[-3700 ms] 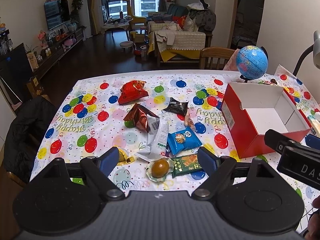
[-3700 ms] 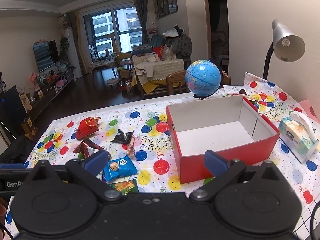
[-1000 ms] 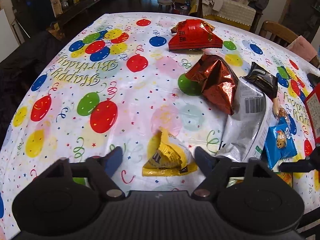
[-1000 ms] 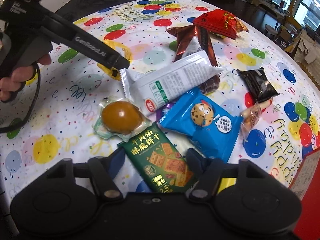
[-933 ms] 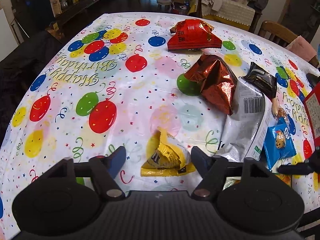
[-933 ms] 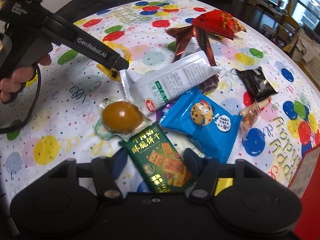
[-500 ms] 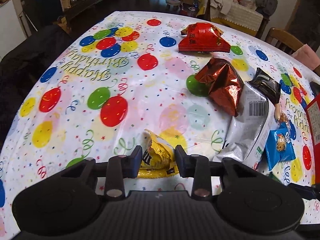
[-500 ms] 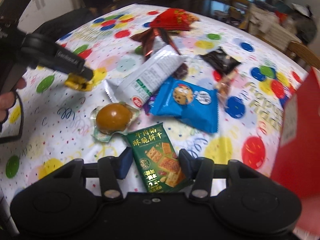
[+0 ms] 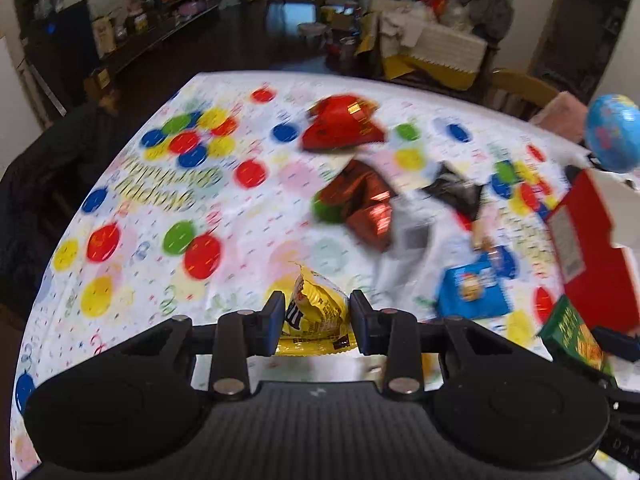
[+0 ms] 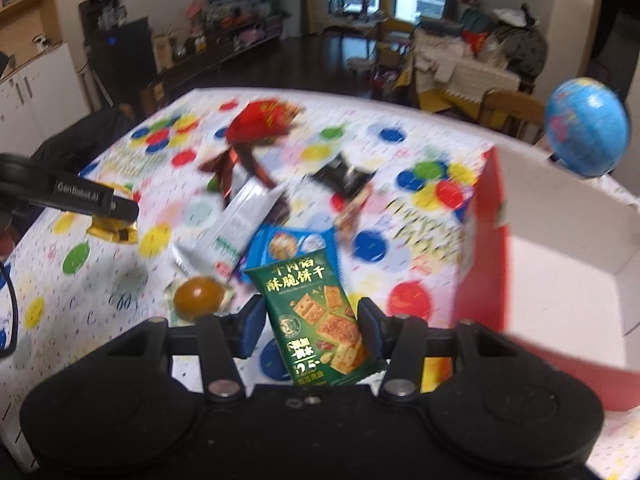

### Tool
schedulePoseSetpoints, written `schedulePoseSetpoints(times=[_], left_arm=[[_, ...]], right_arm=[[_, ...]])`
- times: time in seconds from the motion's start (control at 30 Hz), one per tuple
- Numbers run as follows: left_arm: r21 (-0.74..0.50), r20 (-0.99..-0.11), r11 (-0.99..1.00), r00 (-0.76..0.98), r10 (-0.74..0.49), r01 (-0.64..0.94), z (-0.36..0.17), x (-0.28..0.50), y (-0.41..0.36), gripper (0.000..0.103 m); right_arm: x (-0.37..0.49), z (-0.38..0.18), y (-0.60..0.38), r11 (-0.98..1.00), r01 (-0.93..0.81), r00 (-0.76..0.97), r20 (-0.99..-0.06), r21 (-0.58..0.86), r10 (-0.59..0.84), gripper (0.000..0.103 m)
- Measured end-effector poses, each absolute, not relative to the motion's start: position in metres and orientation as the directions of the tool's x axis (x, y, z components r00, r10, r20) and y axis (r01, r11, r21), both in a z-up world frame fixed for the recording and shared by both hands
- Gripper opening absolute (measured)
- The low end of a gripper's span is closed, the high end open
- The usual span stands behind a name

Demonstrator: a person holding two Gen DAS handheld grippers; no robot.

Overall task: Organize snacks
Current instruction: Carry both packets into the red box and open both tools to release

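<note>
So both grippers have a snack each right now. The left gripper [image 9: 316, 316] has its jaws clamped on a yellow candy packet [image 9: 316, 312], pinched from both sides and lifted clear of the worktop [image 9: 132, 264]; from the right wrist view you can see the packet dangling under the fingertips off on the left side [image 10: 114, 230]. The right gripper [image 10: 310, 326] has its jaws closed on a green cracker pack [image 10: 320, 320], which stands nearly upright between them, tilted a bit, printed face toward the camera.

Everything else sits on the balloon tablecloth: a blue cookie packet [image 10: 294, 246] just behind the green one, a white wrapper [image 10: 236, 226] leaning across it, a brown egg-looking thing in clear wrap [image 10: 198, 292], a dark red foil bag [image 9: 366, 204], a brighter red bag [image 9: 340, 126] farther back, and a small black packet [image 9: 454, 190]. The red box [image 10: 488, 248] with the white inside sits open on the right, close beside the green pack, with a blue globe [image 10: 586, 130] behind it. It's all pretty blurry.
</note>
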State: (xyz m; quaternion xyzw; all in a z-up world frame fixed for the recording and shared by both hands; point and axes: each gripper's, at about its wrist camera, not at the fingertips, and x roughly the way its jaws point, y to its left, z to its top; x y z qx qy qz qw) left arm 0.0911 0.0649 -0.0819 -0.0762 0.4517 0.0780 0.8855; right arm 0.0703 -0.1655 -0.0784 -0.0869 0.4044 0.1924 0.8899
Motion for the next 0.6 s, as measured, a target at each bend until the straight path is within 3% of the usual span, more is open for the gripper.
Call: schedulePoseSetpoints(times=[0.6], left_arm=[[-0.067, -0.720, 0.990, 0.681, -0.133, 0.123, -0.021, 0.149, -0.084, 0.034]], right_arm=[[0.101, -0.017, -0.283, 0.988, -0.150, 0.769, -0.633, -0.040, 0.091, 0.049]])
